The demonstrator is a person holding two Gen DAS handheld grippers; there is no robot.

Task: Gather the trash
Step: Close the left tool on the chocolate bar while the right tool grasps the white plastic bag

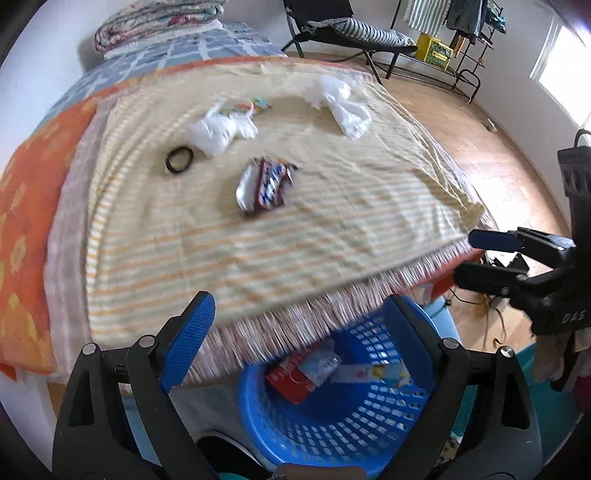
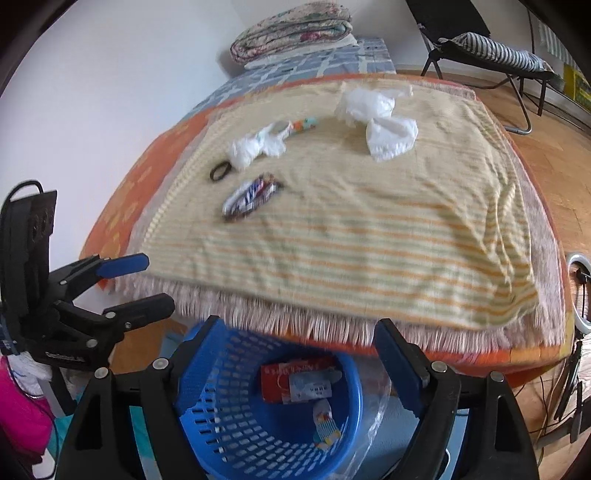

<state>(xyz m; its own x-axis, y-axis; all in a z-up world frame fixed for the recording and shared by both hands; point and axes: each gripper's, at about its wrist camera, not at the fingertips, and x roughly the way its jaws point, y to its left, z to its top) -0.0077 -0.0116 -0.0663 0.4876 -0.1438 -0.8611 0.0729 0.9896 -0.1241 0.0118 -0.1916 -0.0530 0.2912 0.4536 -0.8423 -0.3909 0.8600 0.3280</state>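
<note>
A blue perforated basket (image 1: pixel 332 424) (image 2: pixel 236 417) stands on the floor below the bed's near edge, holding a red packet (image 1: pixel 291 380) (image 2: pixel 284 380) and other wrappers. On the striped blanket lie a candy wrapper (image 1: pixel 264 184) (image 2: pixel 249 195), a small crumpled white bag (image 1: pixel 221 129) (image 2: pixel 255 146) with a colourful wrapper (image 1: pixel 247 107) (image 2: pixel 304 124) behind it, and a larger white plastic bag (image 1: pixel 341 105) (image 2: pixel 380 118). My left gripper (image 1: pixel 299 336) (image 2: pixel 140 284) is open and empty above the basket. My right gripper (image 2: pixel 299 362) (image 1: pixel 469 258) is open and empty too.
A black hair tie (image 1: pixel 179 160) (image 2: pixel 220 171) lies beside the small bag. Folded quilts (image 1: pixel 159 22) (image 2: pixel 291 31) sit at the bed's far end. A lounge chair (image 1: pixel 351 29) (image 2: pixel 491 48) and a rack (image 1: pixel 465 40) stand on the wooden floor (image 1: pixel 480 147).
</note>
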